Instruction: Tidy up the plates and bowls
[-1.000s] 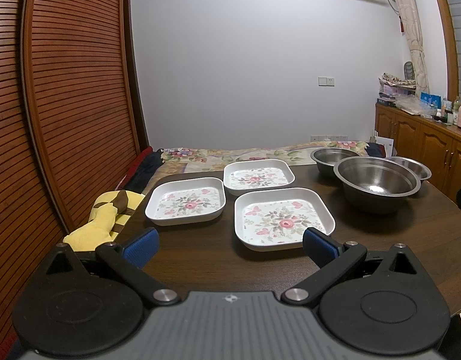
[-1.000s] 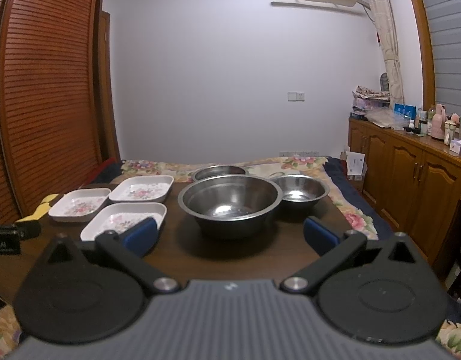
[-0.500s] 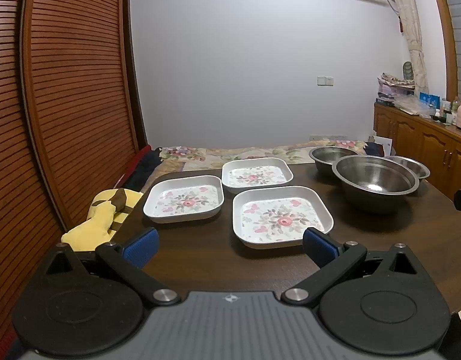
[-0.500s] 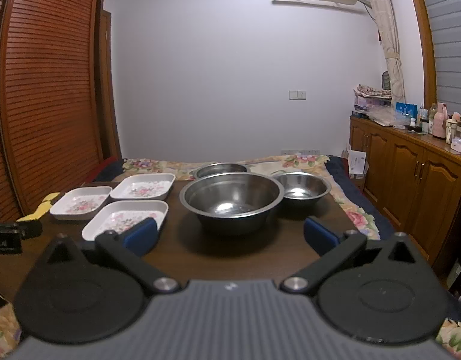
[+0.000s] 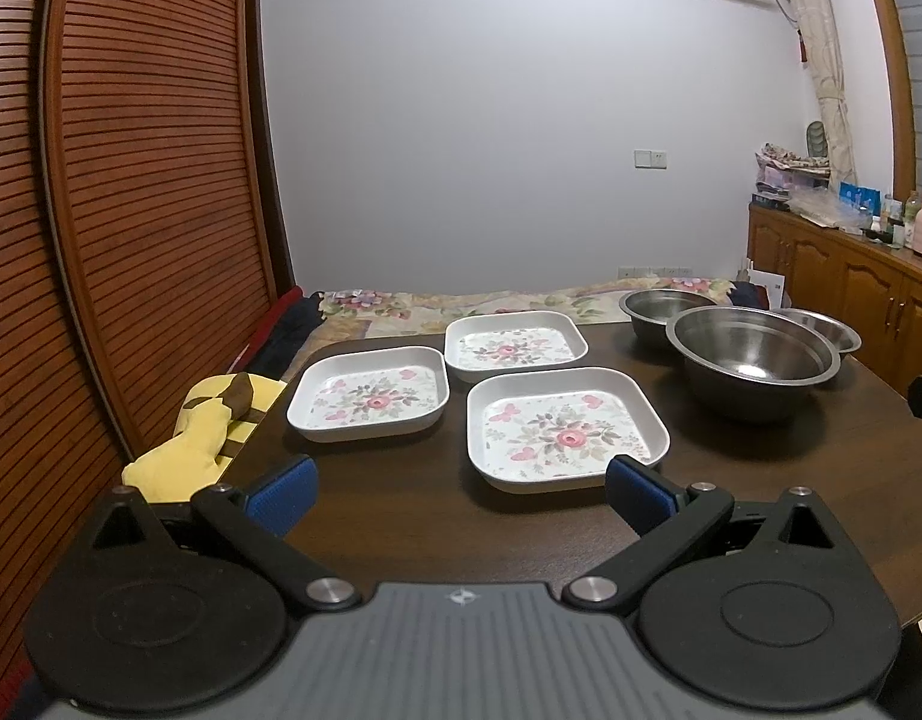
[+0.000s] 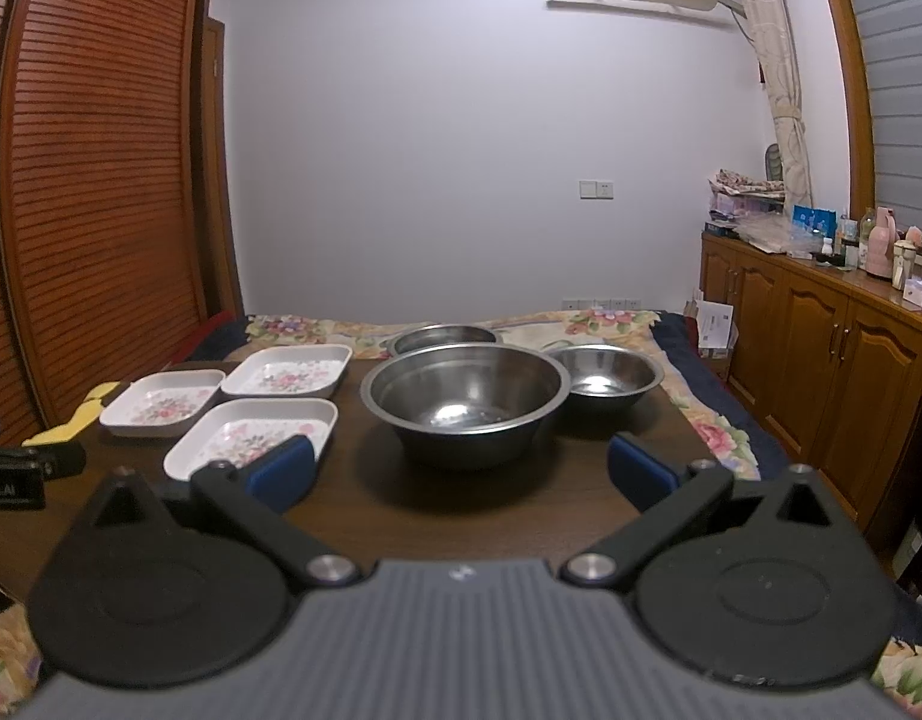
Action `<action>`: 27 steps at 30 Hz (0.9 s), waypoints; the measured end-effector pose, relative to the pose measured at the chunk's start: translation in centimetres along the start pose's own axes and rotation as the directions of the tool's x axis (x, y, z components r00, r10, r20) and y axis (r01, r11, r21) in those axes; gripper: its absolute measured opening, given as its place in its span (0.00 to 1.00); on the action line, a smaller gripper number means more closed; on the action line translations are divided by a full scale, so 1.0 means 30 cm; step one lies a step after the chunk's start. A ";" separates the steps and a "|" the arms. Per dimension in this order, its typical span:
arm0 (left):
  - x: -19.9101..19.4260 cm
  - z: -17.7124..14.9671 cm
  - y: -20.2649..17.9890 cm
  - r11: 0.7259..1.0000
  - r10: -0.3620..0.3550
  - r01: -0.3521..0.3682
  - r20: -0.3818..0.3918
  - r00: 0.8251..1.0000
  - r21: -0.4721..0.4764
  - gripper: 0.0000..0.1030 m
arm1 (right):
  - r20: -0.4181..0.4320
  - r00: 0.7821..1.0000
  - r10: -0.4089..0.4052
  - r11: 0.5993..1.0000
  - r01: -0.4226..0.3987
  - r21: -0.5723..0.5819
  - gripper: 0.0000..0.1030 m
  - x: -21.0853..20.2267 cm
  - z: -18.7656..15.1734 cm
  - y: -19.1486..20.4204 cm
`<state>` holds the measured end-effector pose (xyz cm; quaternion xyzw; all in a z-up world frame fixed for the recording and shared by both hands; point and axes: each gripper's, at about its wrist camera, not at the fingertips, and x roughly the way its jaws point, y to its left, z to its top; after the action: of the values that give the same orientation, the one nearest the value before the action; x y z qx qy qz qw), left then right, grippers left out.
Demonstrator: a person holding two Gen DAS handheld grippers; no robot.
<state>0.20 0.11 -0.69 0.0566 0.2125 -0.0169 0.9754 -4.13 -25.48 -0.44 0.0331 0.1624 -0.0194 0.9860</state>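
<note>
Three white square plates with flower prints lie on the dark table: a near one, a left one and a far one. To their right stand three steel bowls: a large one, a smaller one at its right and another behind. My left gripper is open, low over the table just short of the near plate. My right gripper is open too, in front of the large bowl, holding nothing.
A yellow and brown plush toy lies off the table's left edge beside a slatted wooden door. A flowered bedspread stretches behind the table. Wooden cabinets with bottles on top line the right wall.
Both grippers have drifted slightly; the plates and bowls sit a little lower in view. Nothing was grasped or moved.
</note>
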 end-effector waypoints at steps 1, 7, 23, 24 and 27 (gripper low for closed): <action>0.000 0.000 0.000 1.000 -0.001 0.001 -0.001 1.000 0.000 1.00 | 0.001 1.000 0.001 1.000 -0.001 0.000 1.00 -0.001 0.000 0.000; 0.000 0.000 0.002 1.000 0.000 0.000 -0.002 1.000 -0.002 1.00 | 0.005 1.000 0.006 1.000 -0.006 0.001 1.00 0.003 -0.001 0.003; 0.102 -0.015 0.030 1.000 -0.016 0.017 -0.074 0.997 0.008 1.00 | -0.046 0.997 0.061 0.997 -0.063 -0.036 1.00 0.105 -0.015 0.058; 0.113 -0.015 0.032 1.000 -0.016 0.017 -0.081 0.997 0.008 1.00 | -0.051 0.996 0.068 0.997 -0.070 -0.037 1.00 0.115 -0.015 0.064; 0.144 -0.012 0.040 1.000 -0.012 0.013 -0.107 0.994 0.012 1.00 | -0.069 0.994 0.081 0.996 -0.084 -0.041 1.00 0.151 -0.015 0.084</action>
<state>4.04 1.29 -2.67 0.0624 0.2647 -0.0214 0.9621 0.12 -23.05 -2.19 0.0188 0.1943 0.0261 0.9804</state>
